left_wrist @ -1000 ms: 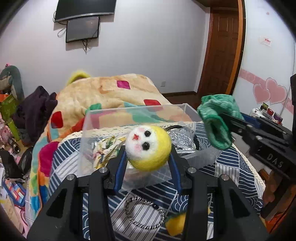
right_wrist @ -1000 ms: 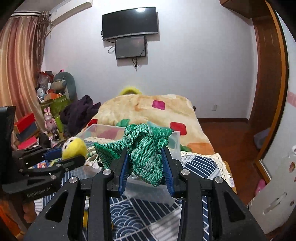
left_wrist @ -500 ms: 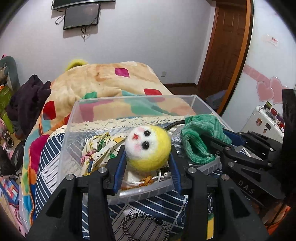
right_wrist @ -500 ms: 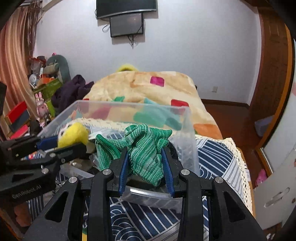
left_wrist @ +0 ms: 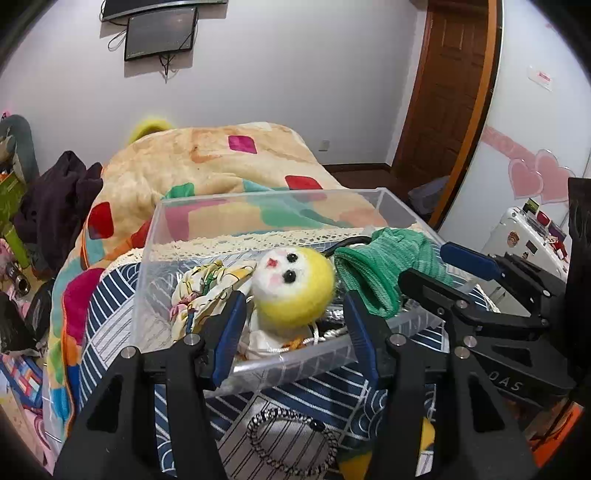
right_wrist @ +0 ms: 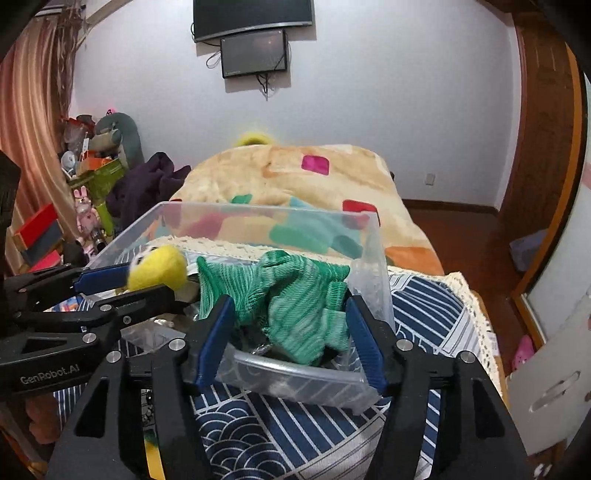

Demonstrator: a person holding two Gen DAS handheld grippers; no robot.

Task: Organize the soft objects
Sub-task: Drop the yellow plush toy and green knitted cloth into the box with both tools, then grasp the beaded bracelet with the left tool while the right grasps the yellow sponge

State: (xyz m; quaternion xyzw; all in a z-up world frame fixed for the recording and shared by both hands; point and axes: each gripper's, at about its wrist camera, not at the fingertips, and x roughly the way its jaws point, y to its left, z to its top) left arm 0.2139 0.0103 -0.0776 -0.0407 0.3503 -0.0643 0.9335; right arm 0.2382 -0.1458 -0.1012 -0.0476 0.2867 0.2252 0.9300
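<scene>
1. Bedroom scene: white wall, two dark screens (right_wrist: 255, 22), wooden door (left_wrist: 448, 85), bed under a fuzzy beige blanket (left_wrist: 229, 162) with coloured patches.
2. Up front we see a table with a navy and white wave-pattern cloth (right_wrist: 295, 424), lace-edged, and a clear plastic box (right_wrist: 373, 258) standing on it.
3. We read the left gripper (left_wrist: 293, 317) as spread wide: blue pads (left_wrist: 229, 332) stand apart from the yellow felt doll head (left_wrist: 295, 284), gaps on both sides.
4. Doll head is round and fuzzy, with a white face, black bead eyes and a red mark; it sits in the box on top of the pile, beside a printed floral cloth (left_wrist: 207, 284).
5. We read the right gripper (right_wrist: 290, 328) as spread too: blue pads (right_wrist: 214, 332) flank the green knit cloth (right_wrist: 291, 299); it is ribbed and crumpled, and it rests inside the box near the right wall.
6. We cannot tell whether either pad brushes the knit edges.
7. Below the doll we make out white cord and something crinkly and silver, mostly hidden.
8. On the tablecloth near the camera lies a black coiled hair tie (left_wrist: 291, 443), and a yellow thing (left_wrist: 424, 439) is cut off behind the left gripper's body.
9. Clutter at the left, dark clothes and toys, is too small to sort.
</scene>
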